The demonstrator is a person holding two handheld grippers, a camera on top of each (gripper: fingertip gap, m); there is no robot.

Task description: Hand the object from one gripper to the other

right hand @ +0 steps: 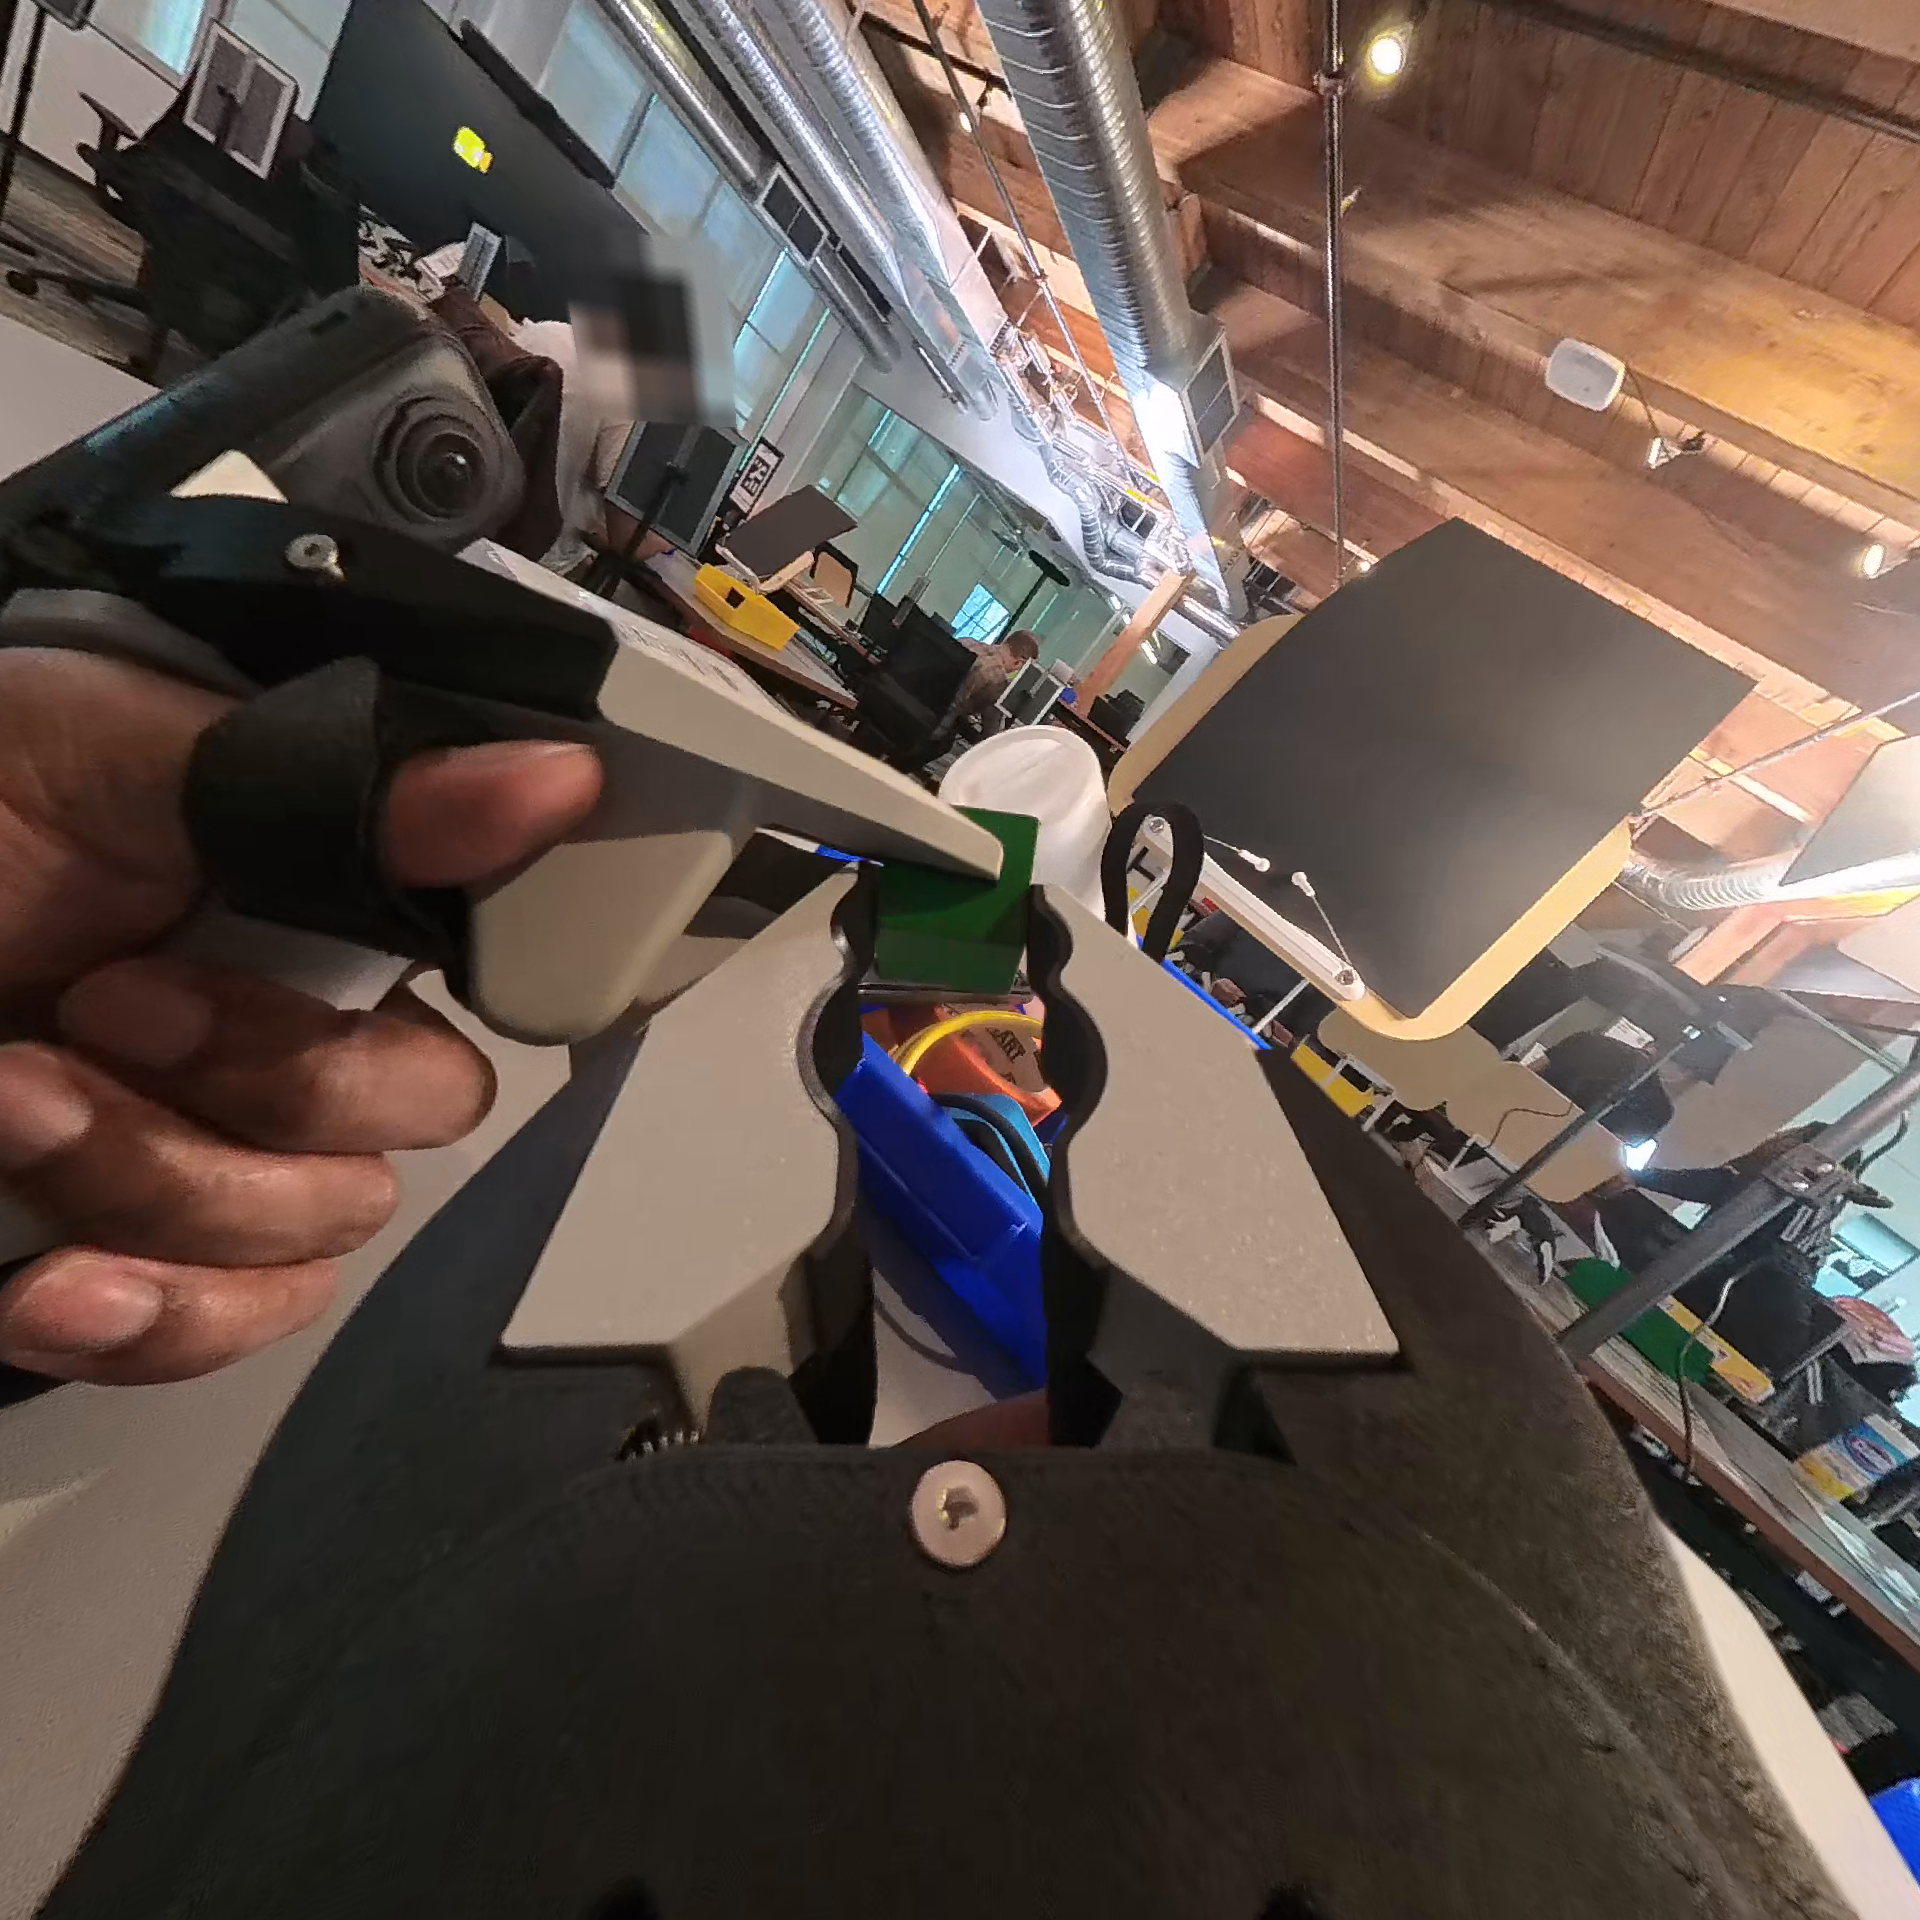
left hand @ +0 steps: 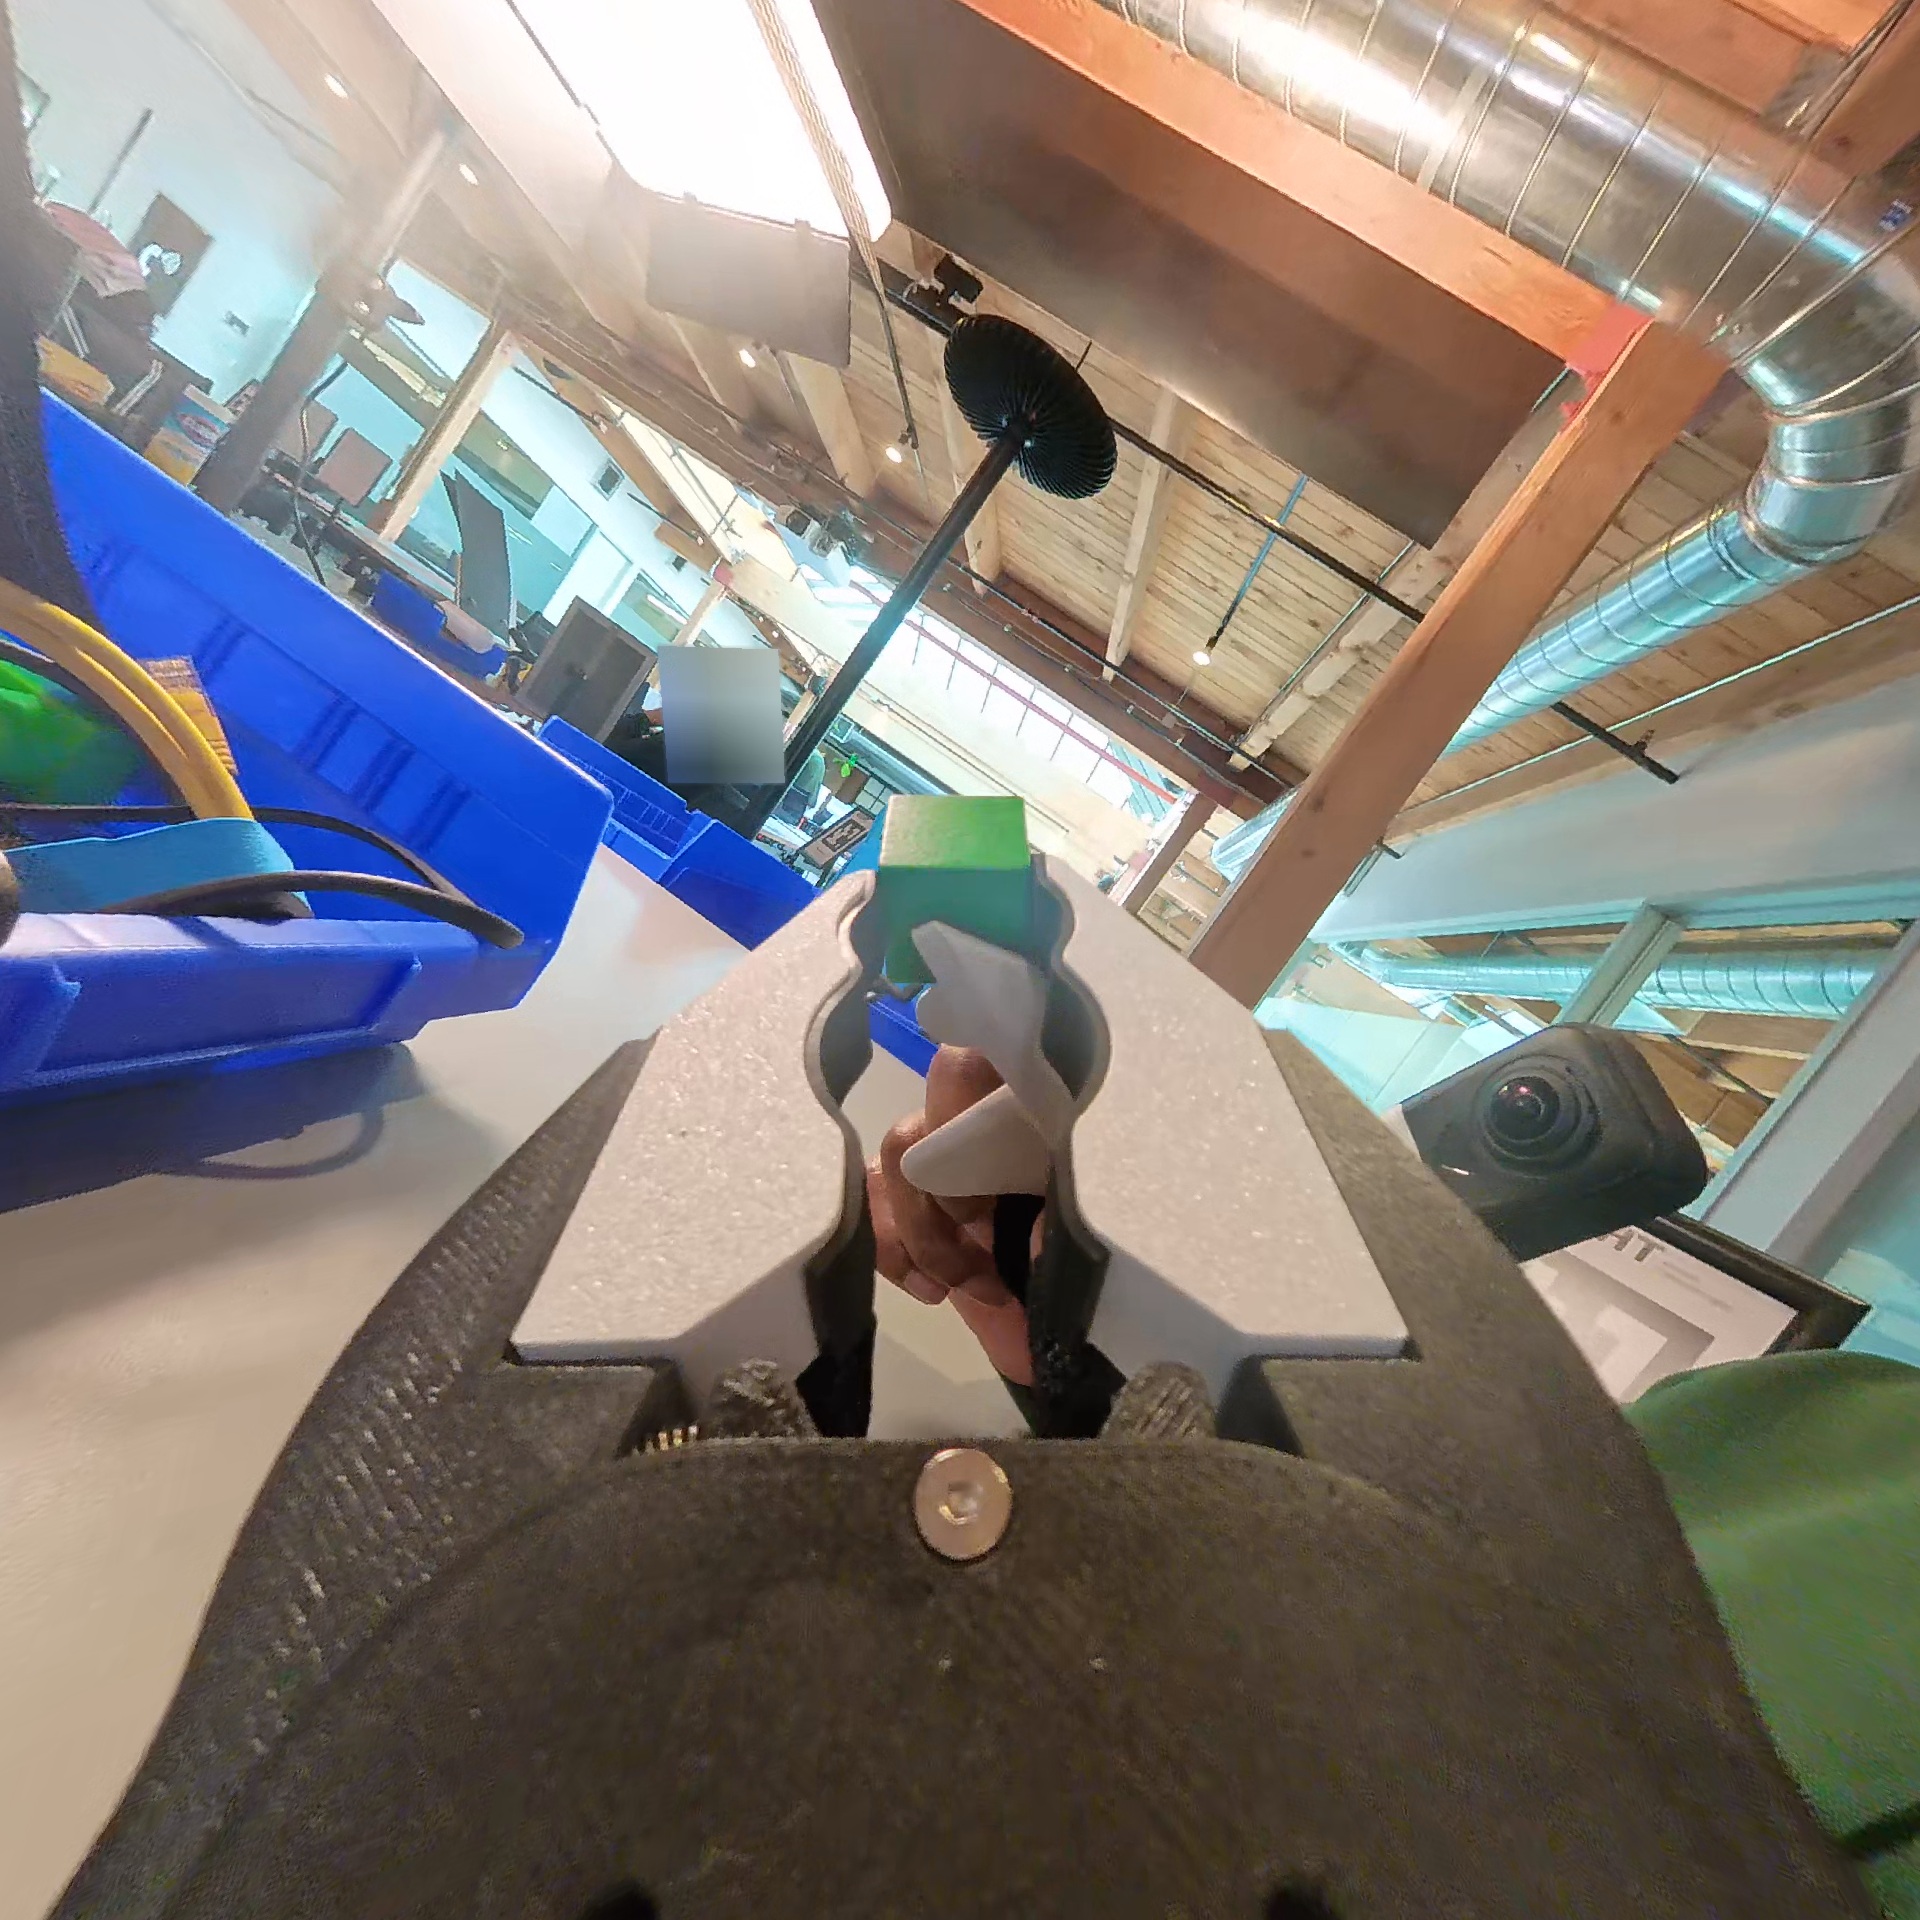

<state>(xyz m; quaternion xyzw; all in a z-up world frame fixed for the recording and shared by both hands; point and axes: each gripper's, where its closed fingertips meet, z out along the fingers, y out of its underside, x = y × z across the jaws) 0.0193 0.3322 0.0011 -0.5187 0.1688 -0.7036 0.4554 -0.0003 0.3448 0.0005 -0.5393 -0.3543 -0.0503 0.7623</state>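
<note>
**Mid-handover: both claws on the green block**

At frame centre in both wrist views, the green block (left hand: 951, 883) sits pinched at the very fingertips. My left gripper (left hand: 951, 914) is clenched on its sides. In the right wrist view my right gripper (right hand: 951, 925) is also clamped on the block (right hand: 951, 920), while the other gripper's pale finger comes in from the left of frame and lies across the block's top edge. So two grips at once, crossing each other.

Step in hand, as I judge it: the transfer itself. To do it well, one claw should hold firm before the other lets go; the releasing fingers should open fully and back straight out, not drag sideways, since the grip is only at the tips and a twist could pop the block free. Which claw is the giver I cannot tell.

The block: small, cube-like, matte green, flat faces, crisp edges, brighter on its lit top face in the left view. Looks rigid, likely wood or plastic. A thin dark strip shows beneath it; unclear what.

A blue bin (left hand: 312, 727) with cables sits at left of the left view, on the table (left hand: 208, 1351).
</note>
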